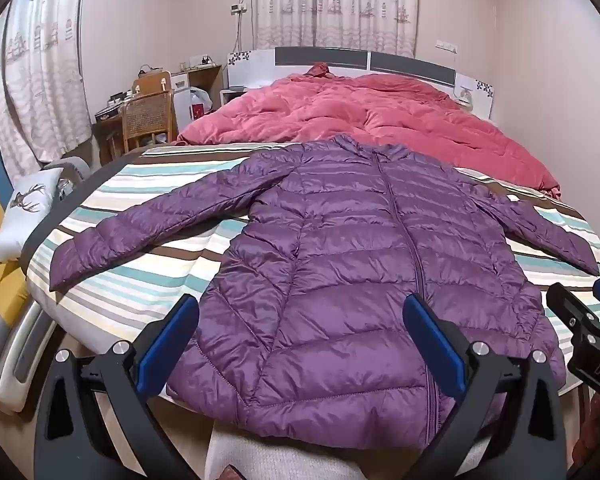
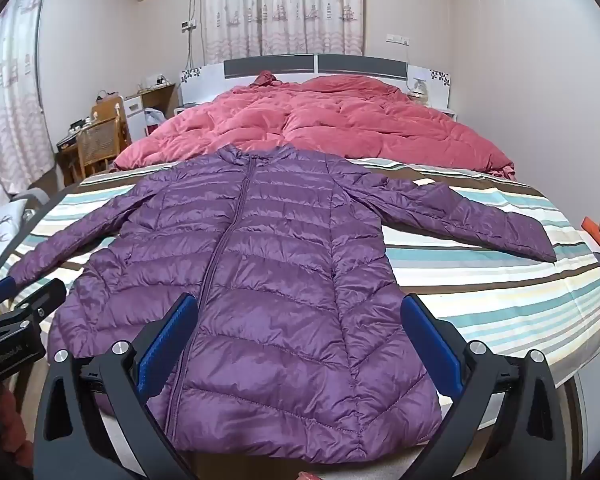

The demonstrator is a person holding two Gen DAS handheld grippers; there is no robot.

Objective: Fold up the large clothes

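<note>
A purple puffer jacket [image 1: 352, 264] lies spread flat, front up and zipped, on the striped sheet [image 1: 140, 276] at the foot of the bed [image 2: 500, 280]. Its hem hangs just over the bed's near edge and both sleeves are stretched out to the sides. The left gripper [image 1: 300, 344] hovers above the hem with its blue-padded fingers [image 1: 168, 340] spread wide, holding nothing. The right gripper [image 2: 300, 344] hangs beside it over the same hem, jaws likewise wide apart and empty.

Behind the collar a rumpled pink duvet [image 1: 380, 120] covers the far half of the bed up to the white and grey headboard [image 1: 340, 60]. Patterned curtains [image 2: 284, 4] hang behind that. To the left stand a wicker-backed chair [image 1: 148, 120] and a cluttered wooden desk [image 1: 112, 114], well apart from the jacket. A white cushion with a deer print [image 1: 24, 208] rests just off the bed's left edge.

From the left wrist view the right sleeve's cuff runs toward the frame edge, partly behind the other gripper's black arm. From the right wrist view the left cuff ends just beside the other gripper's blue pad. A small pale tag on the right sleeve [image 2: 422, 183] is too small to read. Something orange at the far right edge [image 2: 596, 232] is cut off and I cannot tell what it is.
</note>
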